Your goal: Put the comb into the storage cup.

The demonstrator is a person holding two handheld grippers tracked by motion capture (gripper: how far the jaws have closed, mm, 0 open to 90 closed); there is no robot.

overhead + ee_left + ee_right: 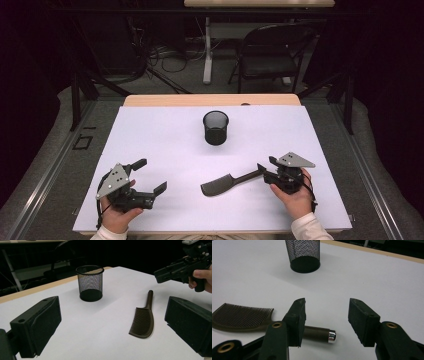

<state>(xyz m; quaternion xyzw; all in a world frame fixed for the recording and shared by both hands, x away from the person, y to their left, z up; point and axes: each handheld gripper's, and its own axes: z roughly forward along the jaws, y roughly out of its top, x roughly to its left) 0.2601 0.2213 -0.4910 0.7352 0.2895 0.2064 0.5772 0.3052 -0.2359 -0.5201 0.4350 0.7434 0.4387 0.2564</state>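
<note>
While my right hand-held gripper (325,320) stands half open around the comb (242,318) handle, unclamped, my left hand-held gripper (150,176) rests wide open, empty.

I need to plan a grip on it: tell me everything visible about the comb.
The comb is dark brown, plastic-looking, with a broad curved head of fine teeth and a slim round handle ending in a shiny metal cap. It lies flat on the white table, handle toward the right gripper, whose open jaws straddle its end.

1 comb (220,185), 1 mesh cup (216,128)
</note>
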